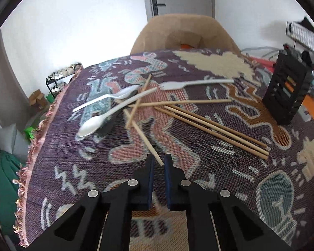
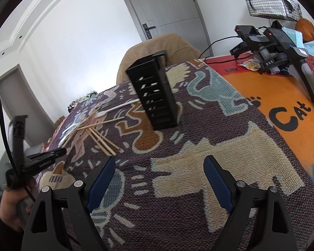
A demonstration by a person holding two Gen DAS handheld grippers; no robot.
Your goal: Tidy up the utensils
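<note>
Chopstick [image 1: 145, 139] end sits pinched in my left tool [image 1: 158, 163]; my right tool [image 2: 159, 163] stands open above the surface [image 2: 198, 129].

1. Six wooden chopsticks [image 1: 211, 128] lie on the bench cloth.
2. Two white plastic spoons [image 1: 98, 120].
3. One white plastic fork [image 1: 195, 83].
4. One black slotted utensil holder [image 1: 287, 93].
5. Two grippers, the left gripper [image 1: 158, 162] and the right gripper [image 2: 159, 163].

Orange mat [image 2: 282, 104], near its right edge: "Cat" in black letters, beside a black paw print
Grey device handles [image 2: 269, 62] at the table's far right corner: "OAS" in white
Red mat strip [image 2: 230, 68]: dark letters, unreadable
</note>
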